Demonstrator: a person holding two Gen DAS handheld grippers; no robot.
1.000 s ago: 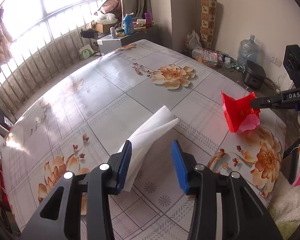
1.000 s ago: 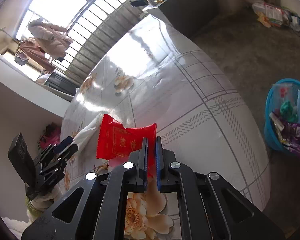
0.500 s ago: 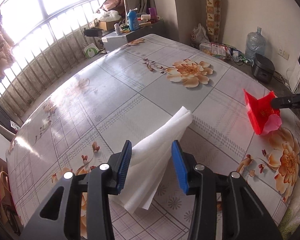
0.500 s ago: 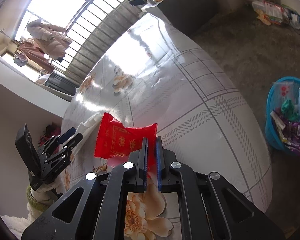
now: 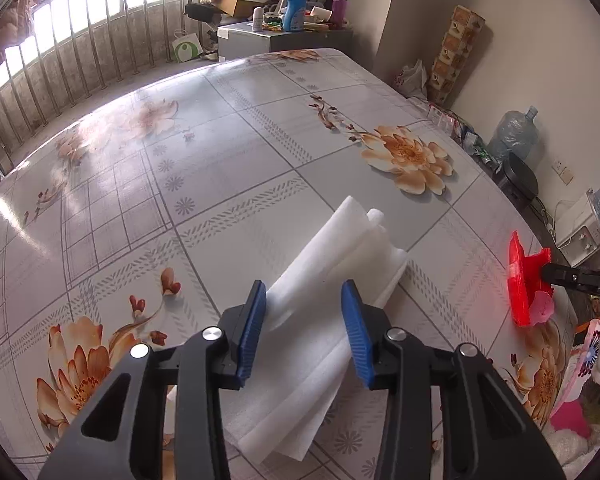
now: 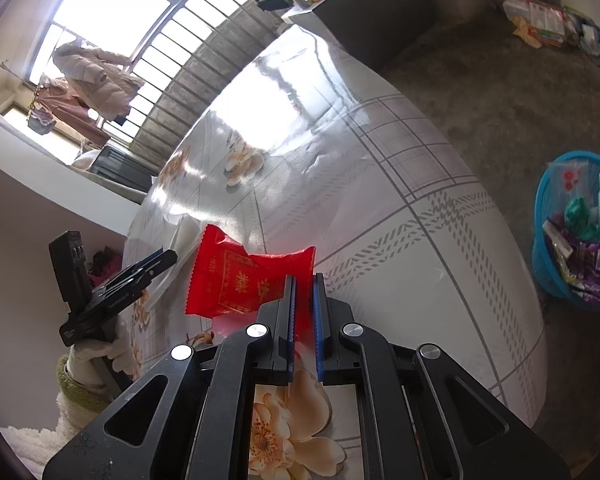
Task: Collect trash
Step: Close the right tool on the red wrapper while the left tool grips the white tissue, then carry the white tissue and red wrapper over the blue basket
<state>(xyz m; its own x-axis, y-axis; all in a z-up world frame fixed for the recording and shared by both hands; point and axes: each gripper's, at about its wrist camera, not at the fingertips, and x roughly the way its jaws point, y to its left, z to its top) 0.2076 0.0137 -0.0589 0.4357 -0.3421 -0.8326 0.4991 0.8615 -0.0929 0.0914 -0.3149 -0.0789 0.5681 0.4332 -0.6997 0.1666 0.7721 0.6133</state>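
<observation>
Straddles the foam with the left gripper: jaws at a middling gap, just now closing in, sheet between them, left pad at its edge, right pad apart from it, so no pinch yet. Lies flat on the table, loosely folded in several layers, far end curling up.

To do this well: go lower until both pads pass the top layers, then close on the whole stack rather than one flap. Keep the pads square across the fold, or expect the soft layers to slide apart and trail. Lift only once the squeeze dents the foam.

Clamps the red wrapper by one corner in the right gripper, jaws nearly together, packet hanging just above the table near its edge.

On the floor beside the table, well apart from both grippers: a blue basket, already holding purple and green wrappers, a clear bag and a pale box. Looks like the drop place for both pieces.
</observation>
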